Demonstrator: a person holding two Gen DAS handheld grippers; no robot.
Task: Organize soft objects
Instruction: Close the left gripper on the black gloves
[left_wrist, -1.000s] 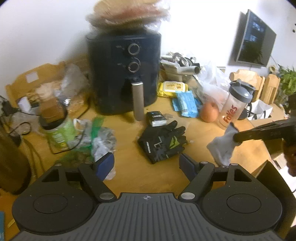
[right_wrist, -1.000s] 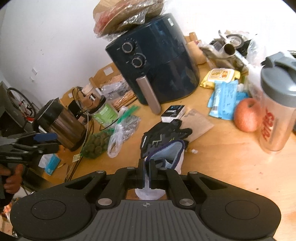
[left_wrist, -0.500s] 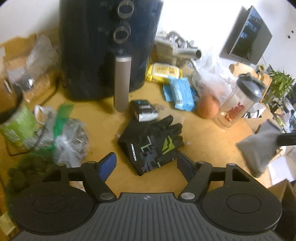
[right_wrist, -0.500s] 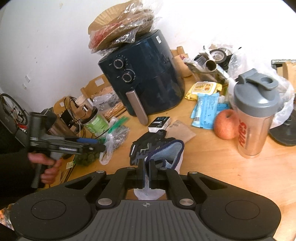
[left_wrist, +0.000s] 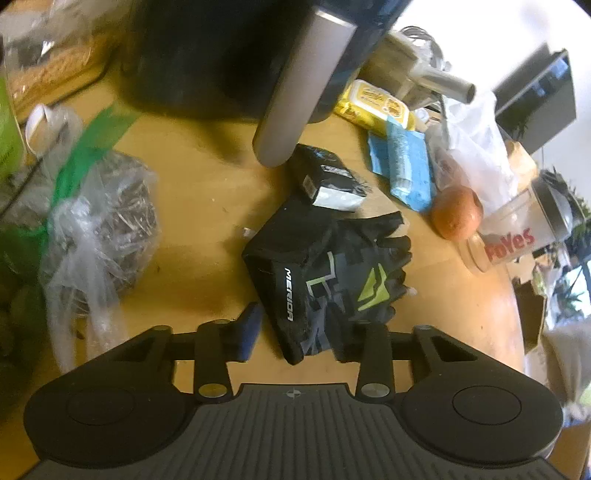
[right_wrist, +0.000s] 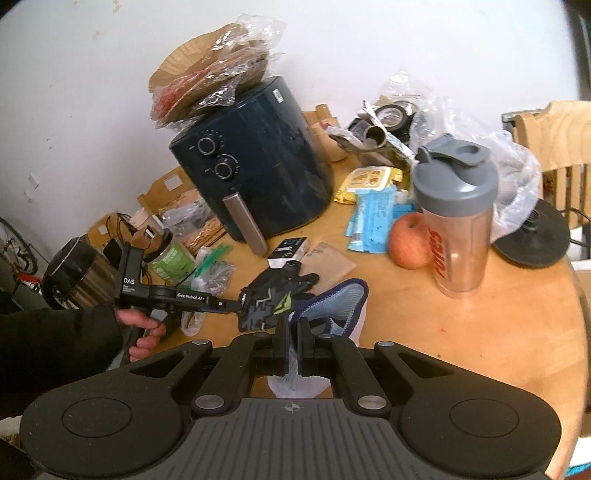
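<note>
A pair of black gloves (left_wrist: 325, 280) with green marks lies on the wooden table (left_wrist: 207, 184), in front of the air fryer. My left gripper (left_wrist: 297, 328) is low over the table and its jaws are closing. The gloves' cuff end lies between them. The left blue pad (left_wrist: 249, 328) is just beside the cuff, and the right finger is partly hidden behind the fabric. In the right wrist view, a hand holds the left gripper (right_wrist: 238, 304) with its tip at the gloves (right_wrist: 273, 299). My right gripper (right_wrist: 291, 332) is shut on a white sock (right_wrist: 332, 306) with a blue cuff, held above the table.
A dark air fryer (right_wrist: 258, 177) stands behind the gloves, with a small black box (left_wrist: 325, 181) at its foot. An apple (right_wrist: 408, 240), a shaker bottle (right_wrist: 458, 221) and blue packets (right_wrist: 373, 218) are to the right. A plastic bag (left_wrist: 99, 229) lies to the left.
My left gripper has come down and forward onto the gloves, and its jaws have narrowed around the cuff. My right gripper, still holding the sock, has drawn back a little.
</note>
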